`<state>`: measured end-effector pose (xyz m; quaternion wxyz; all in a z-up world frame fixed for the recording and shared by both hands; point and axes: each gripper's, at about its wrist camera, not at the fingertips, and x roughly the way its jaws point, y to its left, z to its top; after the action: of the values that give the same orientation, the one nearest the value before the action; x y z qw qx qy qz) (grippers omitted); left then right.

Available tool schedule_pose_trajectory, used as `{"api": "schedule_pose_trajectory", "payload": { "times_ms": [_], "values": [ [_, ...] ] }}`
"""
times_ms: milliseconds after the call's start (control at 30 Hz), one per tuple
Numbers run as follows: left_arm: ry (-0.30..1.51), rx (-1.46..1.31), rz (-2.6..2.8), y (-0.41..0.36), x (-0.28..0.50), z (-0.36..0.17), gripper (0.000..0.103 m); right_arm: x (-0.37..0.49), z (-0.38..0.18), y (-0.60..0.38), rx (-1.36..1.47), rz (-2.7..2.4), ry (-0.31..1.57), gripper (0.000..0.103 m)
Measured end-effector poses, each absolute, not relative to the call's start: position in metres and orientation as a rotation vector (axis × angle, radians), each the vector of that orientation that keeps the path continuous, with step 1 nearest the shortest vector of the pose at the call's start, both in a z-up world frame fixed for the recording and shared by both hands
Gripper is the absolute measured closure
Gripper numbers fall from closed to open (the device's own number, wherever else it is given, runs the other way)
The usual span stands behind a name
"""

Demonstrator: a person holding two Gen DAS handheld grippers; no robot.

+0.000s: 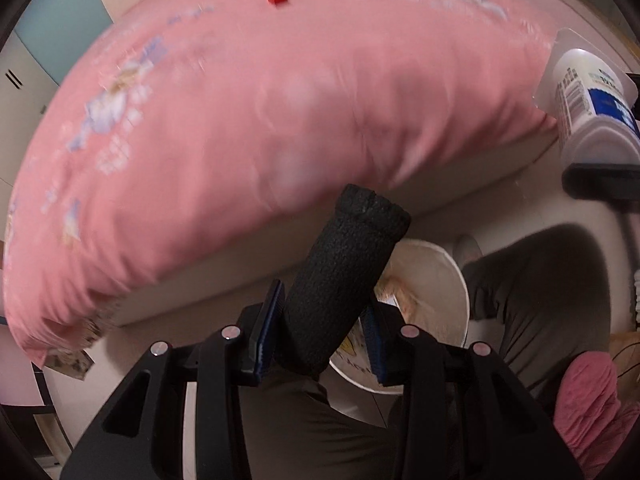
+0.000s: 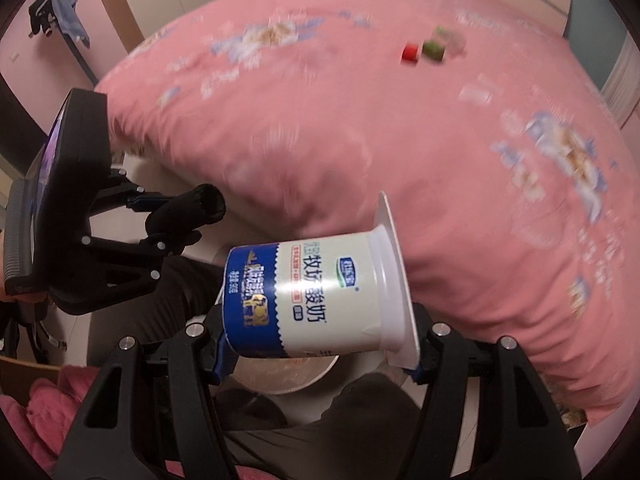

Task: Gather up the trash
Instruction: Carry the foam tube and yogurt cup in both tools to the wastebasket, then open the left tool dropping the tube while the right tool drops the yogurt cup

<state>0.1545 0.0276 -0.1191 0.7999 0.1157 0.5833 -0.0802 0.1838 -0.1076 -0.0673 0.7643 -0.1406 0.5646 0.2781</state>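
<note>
trash is already in both grips: the left hand-held gripper (image 1: 316, 334) is clamped on a black foam tube (image 1: 340, 280), its blue pads pressing the tube's lower part while the ragged top end sticks up and forward. the right hand-held gripper (image 2: 316, 350) grips a yogurt cup (image 2: 316, 296) lying on its side, one pad at the blue base and the other at the flanged rim. both hang just off the edge of a pink bed (image 1: 248, 112), over the person's dark trouser legs (image 1: 548, 300), with a round white bin (image 1: 436, 304) directly below holding what looks like paper scraps. the step in hand looks like the drop-off, judging by both loads pointing down at the bin. next, each piece needs to sit squarely over the opening before the jaws part; the tube is tilted and may tip past the rim. two small red and green items (image 2: 424, 50) lie far up the bed, probably the next pickups, though too blurred to identify.
</note>
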Motion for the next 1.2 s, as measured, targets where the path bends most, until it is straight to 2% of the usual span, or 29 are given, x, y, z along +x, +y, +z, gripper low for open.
{"api": "schedule_pose_trajectory", "payload": {
  "times_ms": [333, 733, 1200],
  "values": [
    [1.422, 0.182, -0.224, 0.017, 0.142, -0.211, 0.063, 0.161, -0.162, -0.098, -0.341, 0.633, 1.399, 0.04],
    [1.573, 0.1, -0.219, 0.019, 0.146, -0.288, 0.063, 0.142, -0.273, -0.082, -0.349, 0.646, 1.609, 0.04],
    [1.715, -0.034, -0.214, 0.016, 0.154, -0.357, 0.063, 0.143, -0.35, -0.068, -0.278, 0.628, 1.826, 0.04]
  ]
}}
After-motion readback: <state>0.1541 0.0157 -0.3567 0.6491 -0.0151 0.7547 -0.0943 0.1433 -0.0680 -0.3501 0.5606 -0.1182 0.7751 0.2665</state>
